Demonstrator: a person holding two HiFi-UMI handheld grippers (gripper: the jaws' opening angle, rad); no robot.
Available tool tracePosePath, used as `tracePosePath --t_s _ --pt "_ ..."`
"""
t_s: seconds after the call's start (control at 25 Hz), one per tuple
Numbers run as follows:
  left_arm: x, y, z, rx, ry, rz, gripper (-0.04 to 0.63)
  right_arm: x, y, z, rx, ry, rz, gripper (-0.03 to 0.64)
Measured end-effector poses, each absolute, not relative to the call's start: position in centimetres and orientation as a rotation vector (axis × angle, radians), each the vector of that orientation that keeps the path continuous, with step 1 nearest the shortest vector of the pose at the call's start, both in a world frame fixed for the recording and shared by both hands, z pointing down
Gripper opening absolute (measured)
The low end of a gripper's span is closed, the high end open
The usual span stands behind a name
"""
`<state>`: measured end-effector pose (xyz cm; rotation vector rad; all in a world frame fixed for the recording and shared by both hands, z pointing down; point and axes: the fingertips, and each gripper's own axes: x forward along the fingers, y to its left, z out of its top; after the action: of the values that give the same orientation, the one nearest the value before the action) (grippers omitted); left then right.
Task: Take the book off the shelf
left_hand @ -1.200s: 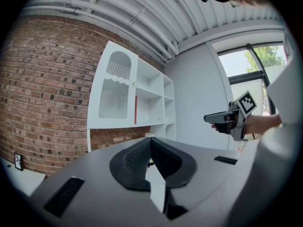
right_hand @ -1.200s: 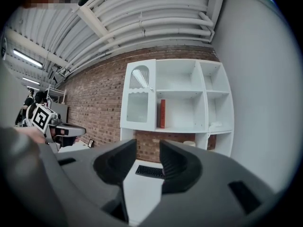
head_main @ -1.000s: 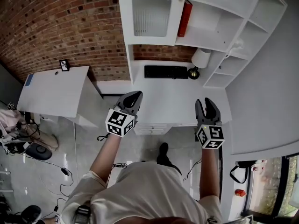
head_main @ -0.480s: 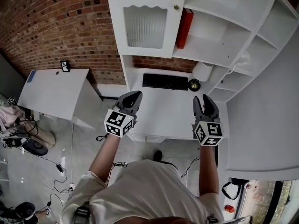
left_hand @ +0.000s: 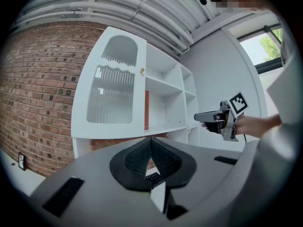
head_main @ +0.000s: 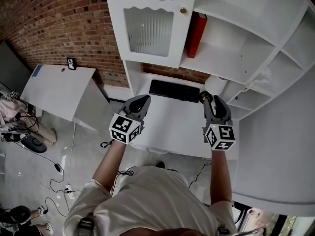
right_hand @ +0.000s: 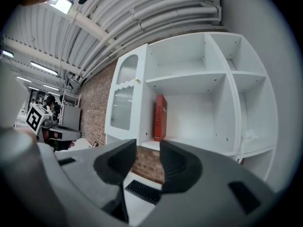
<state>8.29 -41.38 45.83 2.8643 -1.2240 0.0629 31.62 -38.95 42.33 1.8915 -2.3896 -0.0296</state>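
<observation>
A red book (head_main: 196,34) stands upright at the left end of a white open shelf (head_main: 221,60), against the cabinet's side wall. It also shows in the left gripper view (left_hand: 147,110) and, straight ahead, in the right gripper view (right_hand: 160,118). My left gripper (head_main: 141,101) hovers over the desk, below and left of the book, its jaws shut with nothing in them (left_hand: 151,141). My right gripper (head_main: 215,103) is held level to the book's lower right, open and holding nothing (right_hand: 148,143). Both are well short of the shelf.
A cabinet door (head_main: 150,31) with ribbed glass sits left of the book. On the white desk (head_main: 167,124) under the shelf lie a black keyboard (head_main: 174,90) and a white lamp (head_main: 214,84). A second white table (head_main: 56,93) stands left, against the brick wall.
Both grippers have moved forward over the desk toward the shelf unit, which now looks larger and closer. Neither set of jaws has changed.
</observation>
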Motion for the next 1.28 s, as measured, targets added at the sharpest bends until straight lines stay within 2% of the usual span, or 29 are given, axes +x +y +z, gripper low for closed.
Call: tracePosePath --t_s 0.36,1.28 --pt "9.5 -42.9 46.5 2.838 -1.257 0.096 -0.006 32.1 -44.3 42.0 1.816 -2.438 -0.026 0.138" --pt "5.3 -48.8 45.3 2.846 -1.250 0.051 -0.006 30.0 -59.1 39.3 1.850 -2.408 0.072 0.147"
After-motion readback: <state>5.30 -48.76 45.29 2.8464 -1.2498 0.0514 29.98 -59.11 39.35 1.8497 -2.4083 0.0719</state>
